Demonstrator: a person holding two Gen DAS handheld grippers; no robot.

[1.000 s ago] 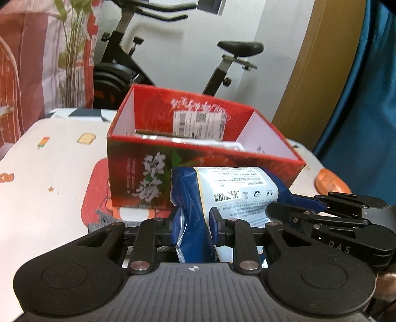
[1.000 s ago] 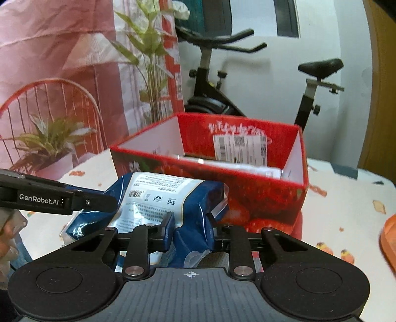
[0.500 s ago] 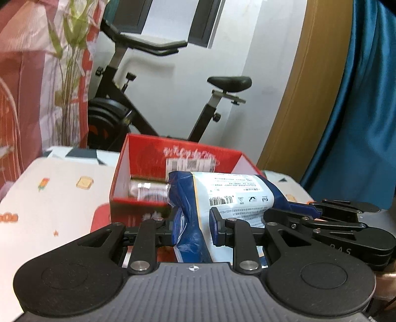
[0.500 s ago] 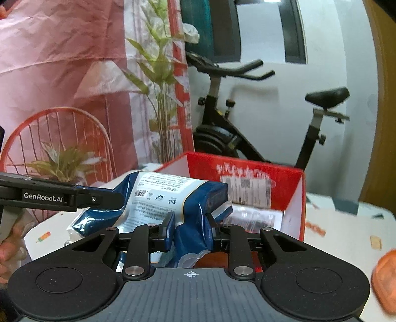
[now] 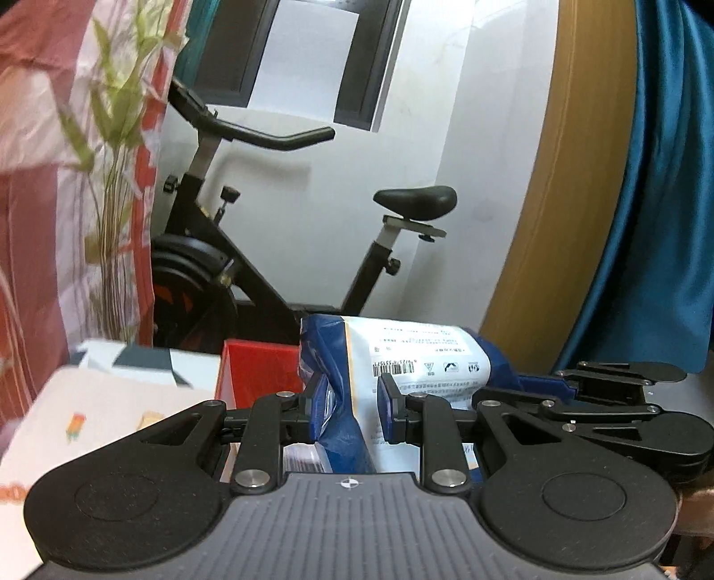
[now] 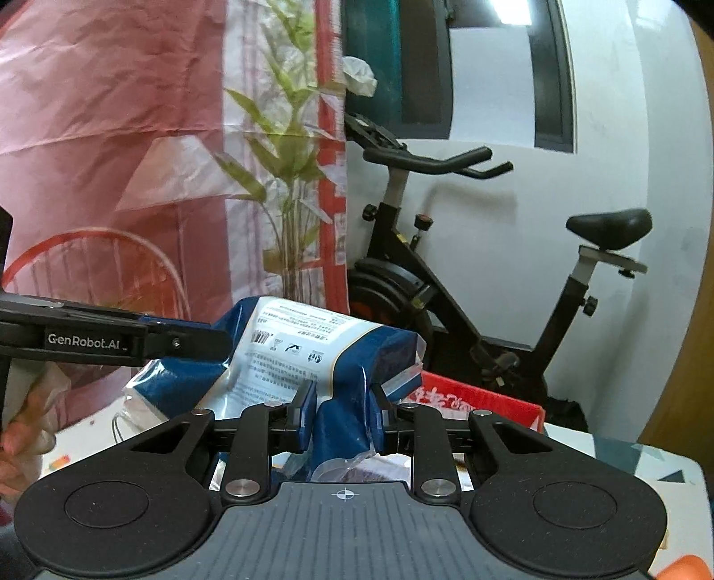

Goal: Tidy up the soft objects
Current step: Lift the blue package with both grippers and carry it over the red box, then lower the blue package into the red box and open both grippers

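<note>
Both views are evenly lit by soft indoor light, bright enough to read colours without strain. In the right wrist view a ceiling lamp (image 6: 513, 9) burns white at the top edge. The white wall (image 5: 401, 156) is almost washed out, and the exercise bike (image 6: 446, 276) casts a faint, diffuse shadow on it. Fisheye distortion bows the wooden door frame (image 5: 535, 223) and blue curtain (image 5: 647, 223) into curves (worst toward the corners, which darken). The plant (image 5: 111, 134) and the tablecloth (image 5: 89, 415) in the left wrist view are smeared by motion blur. Small print on the blue-and-white packet (image 5: 419, 357) is legible as lines only.
</note>
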